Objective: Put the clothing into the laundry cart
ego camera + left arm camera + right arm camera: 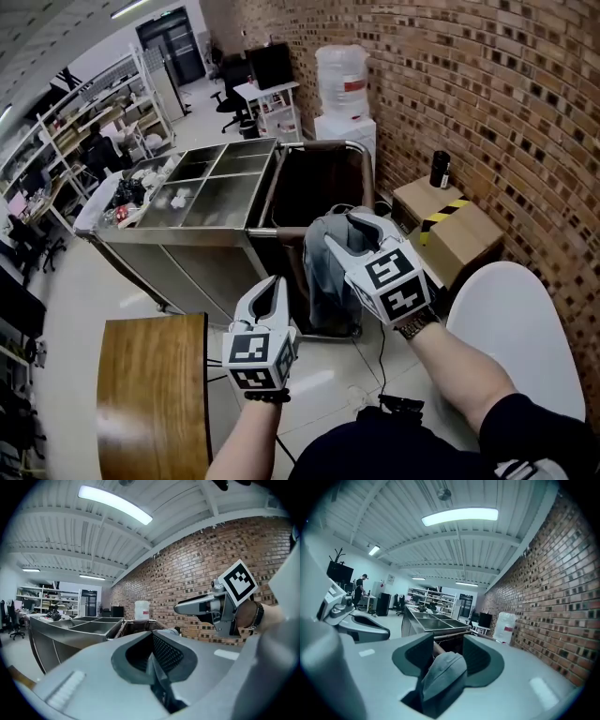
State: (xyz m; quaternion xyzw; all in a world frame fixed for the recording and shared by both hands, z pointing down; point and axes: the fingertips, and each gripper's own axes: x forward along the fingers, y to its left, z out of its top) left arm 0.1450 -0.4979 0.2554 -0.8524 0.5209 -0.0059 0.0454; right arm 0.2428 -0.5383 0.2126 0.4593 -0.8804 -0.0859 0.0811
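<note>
A grey-blue garment (328,272) hangs from my right gripper (349,230), which is shut on its top fold. The cloth dangles against the near end of the dark laundry cart (314,145), whose fabric bag is open at the top. In the right gripper view the garment (443,672) fills the gap between the jaws of the right gripper (450,645), with the cart just beyond. My left gripper (272,286) is lower and to the left, shut and holding nothing. The left gripper (151,644) shows its pads together in its own view.
A steel trolley (206,187) with several compartments stands left of the cart. A wooden tabletop (150,394) is at the lower left. A cardboard box (464,239), a white rounded seat (525,328) and a water dispenser (342,84) line the brick wall.
</note>
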